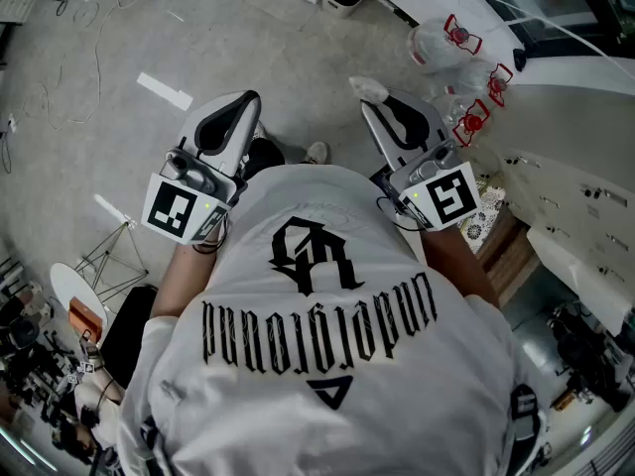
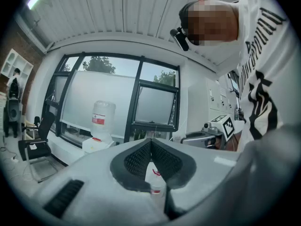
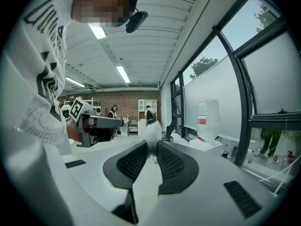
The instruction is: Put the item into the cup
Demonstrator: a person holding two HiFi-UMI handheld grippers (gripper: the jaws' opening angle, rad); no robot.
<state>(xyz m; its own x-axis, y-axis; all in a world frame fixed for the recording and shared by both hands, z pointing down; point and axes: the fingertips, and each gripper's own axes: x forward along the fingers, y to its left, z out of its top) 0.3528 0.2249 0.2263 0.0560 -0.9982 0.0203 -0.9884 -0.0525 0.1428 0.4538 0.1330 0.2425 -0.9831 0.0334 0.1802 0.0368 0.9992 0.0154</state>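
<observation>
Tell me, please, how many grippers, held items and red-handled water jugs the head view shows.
Grippers: 2, the left gripper and the right gripper
Soft white item between the right gripper's jaws: 1
Red-handled water jugs on the floor: 3
Total: 6

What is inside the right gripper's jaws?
A small white fluffy item pokes out, pinched between the pads of the right gripper. Its lower part is covered by them, so I cannot tell what it is.
</observation>
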